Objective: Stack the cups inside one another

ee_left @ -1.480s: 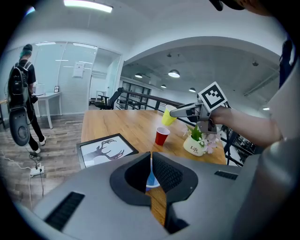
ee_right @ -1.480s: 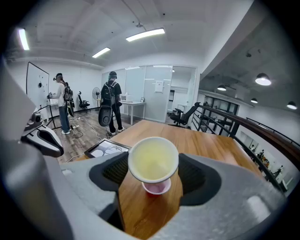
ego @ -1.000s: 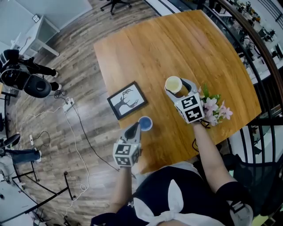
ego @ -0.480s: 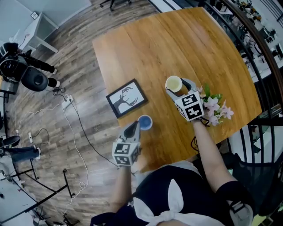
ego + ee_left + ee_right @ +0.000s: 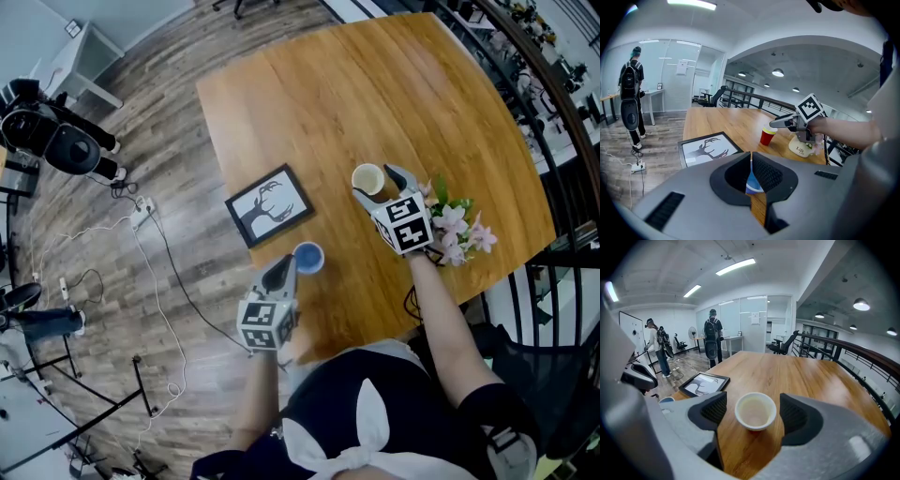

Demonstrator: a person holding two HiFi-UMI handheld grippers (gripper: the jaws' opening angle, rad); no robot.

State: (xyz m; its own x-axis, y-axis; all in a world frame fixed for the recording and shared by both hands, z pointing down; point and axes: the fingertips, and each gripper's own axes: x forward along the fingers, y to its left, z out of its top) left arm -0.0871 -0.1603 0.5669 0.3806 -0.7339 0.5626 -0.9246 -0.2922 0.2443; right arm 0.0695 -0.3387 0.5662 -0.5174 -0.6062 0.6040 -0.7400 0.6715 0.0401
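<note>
1. The wooden tabletop (image 5: 375, 84) fills the upper right of the head view. A plank floor (image 5: 141, 141) strewn with cables lies to its left.
2. A framed picture (image 5: 269, 207) of a stag's antlers lies flat near the tabletop's left edge. It is clear of both cups.
3. The right hand-held gripper (image 5: 378, 184) reaches in from the near right side and points down at a slant. Its jaws stand wide and have just been opening. The red cup (image 5: 367, 178) stands between them, with bare wood showing on either side, so neither pad touches it.
4. The left hand-held gripper (image 5: 287, 270) sits at the tabletop's near edge. Its jaws are drawn narrow and pinch the wall of the blue cup (image 5: 308, 257) at the rim. In its own view only a sliver of blue shows in the slit between the pads.
5. A white pot of pink and white flowers (image 5: 455, 230) stands just beside the right hand-held gripper's marker cube, toward the tabletop's right edge.
6. The red cup is upright on the wood and empty, with a cream inside. It stands between the framed picture and the flowers.
7. The blue cup is upright with its mouth open upward, near the picture's lower corner and well apart from the red cup. Whether its base rests on the wood cannot be told.
</note>
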